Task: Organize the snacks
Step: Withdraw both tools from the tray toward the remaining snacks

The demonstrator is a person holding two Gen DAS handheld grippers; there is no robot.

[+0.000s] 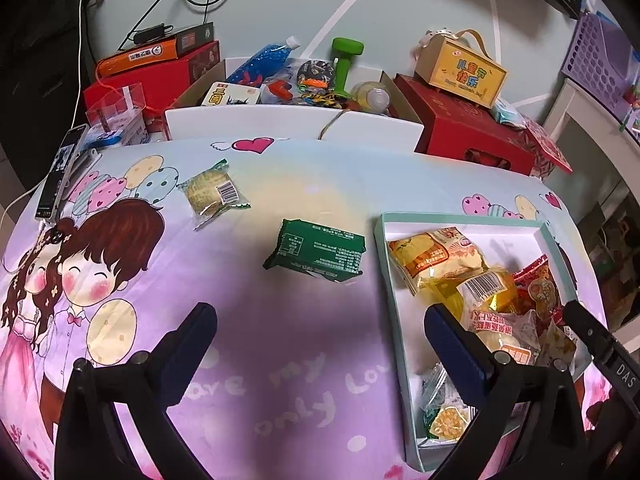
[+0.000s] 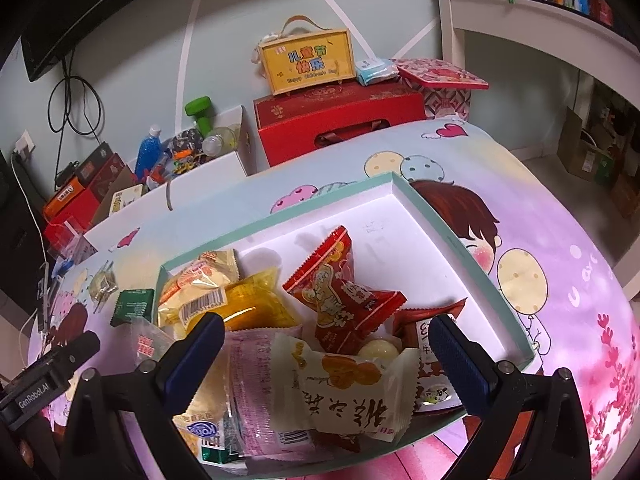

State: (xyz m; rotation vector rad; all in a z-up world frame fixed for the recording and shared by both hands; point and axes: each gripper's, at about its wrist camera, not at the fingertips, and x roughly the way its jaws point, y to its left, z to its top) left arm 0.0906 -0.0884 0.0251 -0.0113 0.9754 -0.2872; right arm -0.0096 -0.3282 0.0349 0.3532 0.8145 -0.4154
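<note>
A shallow mint-edged white box [image 1: 460, 219] [image 2: 472, 260] lies on the cartoon-print cloth and holds several wrapped snacks. A green packet [image 1: 318, 251] [image 2: 133, 304] and a clear-wrapped pastry [image 1: 212, 192] [image 2: 103, 284] lie loose on the cloth to the box's left. My left gripper [image 1: 320, 340] is open above the cloth, short of the green packet, its right finger over the box's left wall. My right gripper [image 2: 326, 340] is open over the snack pile in the box, with a cream packet [image 2: 352, 392] and a red packet [image 2: 340, 300] below it; nothing is held.
A phone [image 1: 60, 174] rests at the cloth's left edge. Behind the table stand an open carton of toys [image 1: 288, 84], red gift boxes [image 1: 472, 128] and a yellow handled box [image 1: 460, 70]. A white shelf unit [image 2: 540, 32] stands to the right.
</note>
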